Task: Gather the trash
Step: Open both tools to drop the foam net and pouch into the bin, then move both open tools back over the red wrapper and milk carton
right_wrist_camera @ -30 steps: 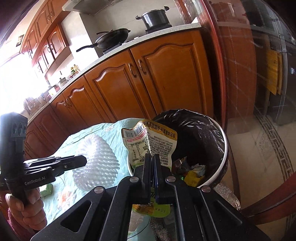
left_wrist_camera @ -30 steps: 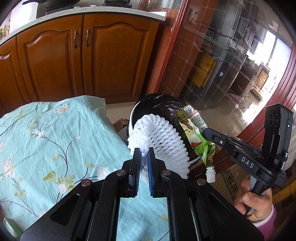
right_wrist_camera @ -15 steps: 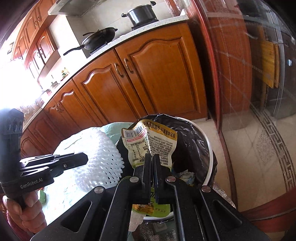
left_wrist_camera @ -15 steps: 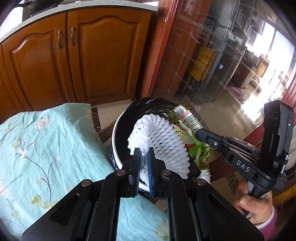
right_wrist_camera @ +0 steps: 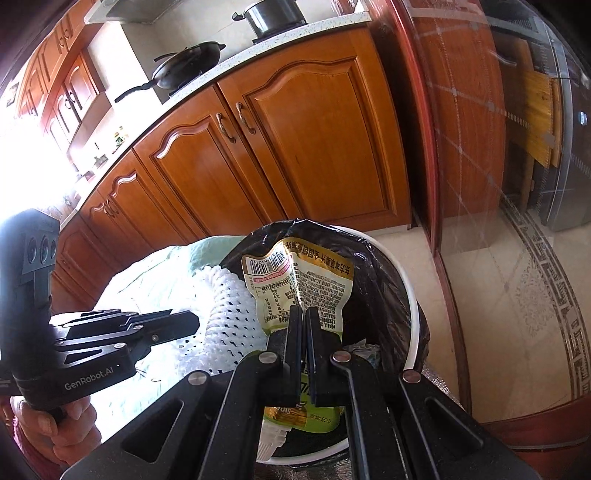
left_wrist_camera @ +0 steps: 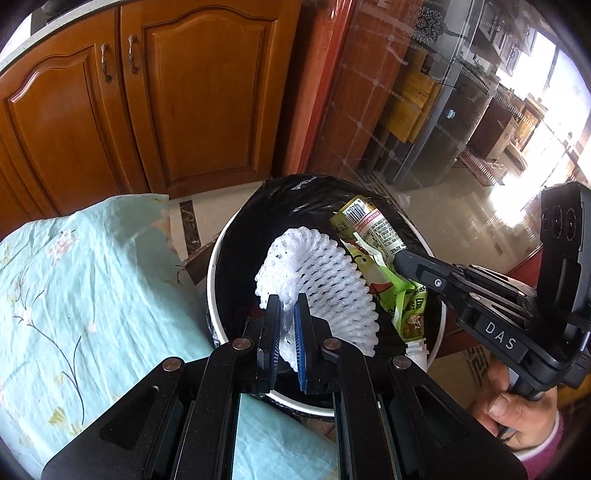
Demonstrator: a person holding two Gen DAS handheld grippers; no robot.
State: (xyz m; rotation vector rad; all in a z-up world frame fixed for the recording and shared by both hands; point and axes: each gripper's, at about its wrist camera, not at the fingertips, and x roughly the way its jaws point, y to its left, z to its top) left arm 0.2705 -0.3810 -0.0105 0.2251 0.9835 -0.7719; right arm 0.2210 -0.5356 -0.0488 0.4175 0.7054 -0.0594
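Wooden kitchen cabinets (left_wrist_camera: 155, 99) line the far wall, beneath a counter carrying a black wok (right_wrist_camera: 188, 68) and a dark lidded pot (right_wrist_camera: 271, 14). A table draped in a pale blue floral tablecloth (left_wrist_camera: 74, 280) fills the near left. Just beside its right edge stands a white-rimmed trash bin (left_wrist_camera: 218, 258) lined with a black bag (left_wrist_camera: 295, 199), some scraps (right_wrist_camera: 360, 349) lying inside. Over the bin's mouth, the left gripper (left_wrist_camera: 284, 325) has its jaws pinching the near edge of a white foam fruit net (left_wrist_camera: 317, 280). To the right, the right gripper (right_wrist_camera: 303, 339) has its jaws pressed together on a green-and-yellow spouted drink pouch (right_wrist_camera: 299, 284), barcode end up, also above the bin and touching the foam net.
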